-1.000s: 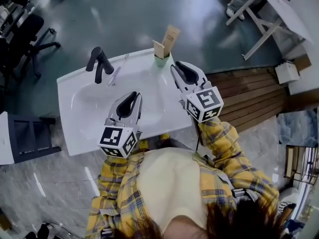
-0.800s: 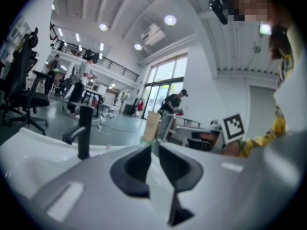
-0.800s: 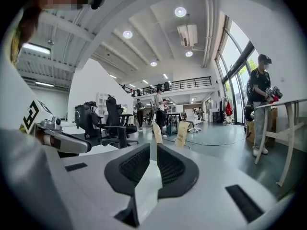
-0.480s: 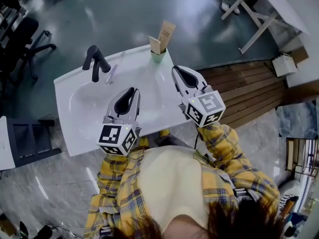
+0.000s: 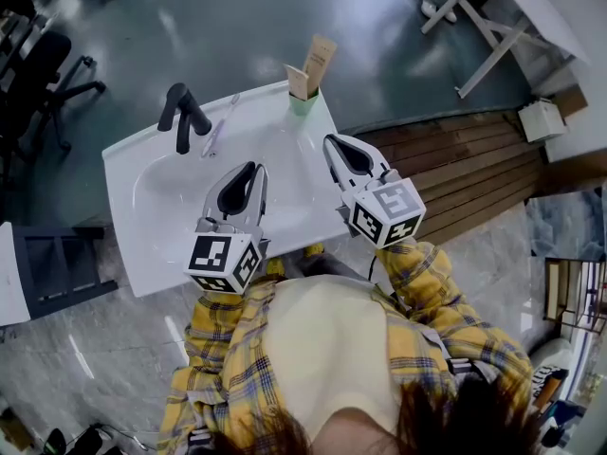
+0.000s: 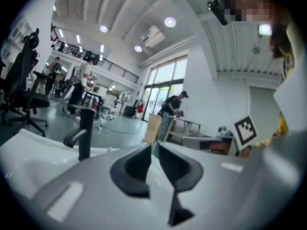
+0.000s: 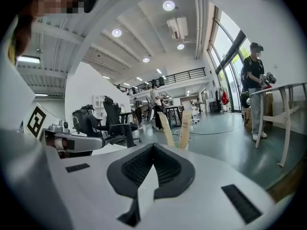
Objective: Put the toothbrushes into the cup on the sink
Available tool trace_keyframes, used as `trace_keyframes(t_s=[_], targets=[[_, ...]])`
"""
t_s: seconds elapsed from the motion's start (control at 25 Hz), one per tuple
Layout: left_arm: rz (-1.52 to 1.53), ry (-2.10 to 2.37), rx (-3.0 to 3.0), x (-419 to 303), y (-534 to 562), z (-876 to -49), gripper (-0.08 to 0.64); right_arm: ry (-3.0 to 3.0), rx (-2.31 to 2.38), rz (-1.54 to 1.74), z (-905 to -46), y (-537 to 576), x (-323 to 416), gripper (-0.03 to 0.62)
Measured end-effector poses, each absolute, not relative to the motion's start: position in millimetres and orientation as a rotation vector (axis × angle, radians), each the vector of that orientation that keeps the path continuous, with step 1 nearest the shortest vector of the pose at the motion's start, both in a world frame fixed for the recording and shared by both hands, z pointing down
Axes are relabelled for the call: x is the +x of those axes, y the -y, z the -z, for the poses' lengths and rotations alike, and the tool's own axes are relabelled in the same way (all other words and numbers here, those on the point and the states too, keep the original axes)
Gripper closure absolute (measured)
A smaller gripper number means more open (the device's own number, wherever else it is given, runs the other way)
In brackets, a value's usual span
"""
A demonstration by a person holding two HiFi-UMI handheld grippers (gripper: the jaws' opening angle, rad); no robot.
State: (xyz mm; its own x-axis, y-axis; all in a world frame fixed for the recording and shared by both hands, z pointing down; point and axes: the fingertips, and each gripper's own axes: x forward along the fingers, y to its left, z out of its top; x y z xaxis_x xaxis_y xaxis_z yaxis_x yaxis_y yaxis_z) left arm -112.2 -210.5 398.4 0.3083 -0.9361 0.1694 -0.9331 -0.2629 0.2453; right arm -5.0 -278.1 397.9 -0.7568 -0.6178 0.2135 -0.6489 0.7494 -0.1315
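Note:
A white sink (image 5: 156, 221) with a black faucet (image 5: 184, 118) fills the middle of the head view. At its far right corner stands a green cup (image 5: 303, 104) holding two boxed toothbrushes (image 5: 319, 64). One loose toothbrush (image 5: 219, 127) lies on the rim just right of the faucet. My left gripper (image 5: 254, 168) hovers over the basin, its jaws a narrow slit apart and empty. My right gripper (image 5: 329, 141) is shut on nothing, a little short of the cup. The right gripper view has the boxes (image 7: 185, 127) straight beyond the fingertips (image 7: 152, 146); the left gripper view shows the faucet (image 6: 85, 133).
A dark office chair (image 5: 47, 83) stands left of the sink, and a black shelf unit (image 5: 57, 263) sits at its near left. Wooden decking (image 5: 465, 178) and a trestle table (image 5: 512, 27) lie to the right. A person (image 7: 253, 90) stands farther off.
My right gripper has drawn back a little from the cup towards me. The left gripper has hardly moved.

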Motion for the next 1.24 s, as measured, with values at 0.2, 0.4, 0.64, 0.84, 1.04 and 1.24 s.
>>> trace_keyframes(t_s=[0.2,0.4,0.64,0.84,1.04,1.24], targets=[[0.026,1.695,2.274,-115,210,-400,0.508,2.783,1.010,-0.330,-402,274,-8,0.578],[0.032,1.711,2.268,-117,210,-398,0.508,2.781,1.003,-0.347,-403,270,-9,0.578],[0.034,1.721,2.262,-118,210,-398,0.508,2.786,0.983,-0.353,-404,267,-11,0.578],[0.041,1.730,2.260,-118,209,-397,0.508,2.790,0.981,-0.348,-404,266,-9,0.578],[0.043,1.730,2.260,-117,209,-397,0.508,2.794,0.985,-0.336,-401,266,-7,0.578],[0.044,1.731,2.261,-116,209,-395,0.508,2.793,0.980,-0.337,-400,266,-7,0.578]])
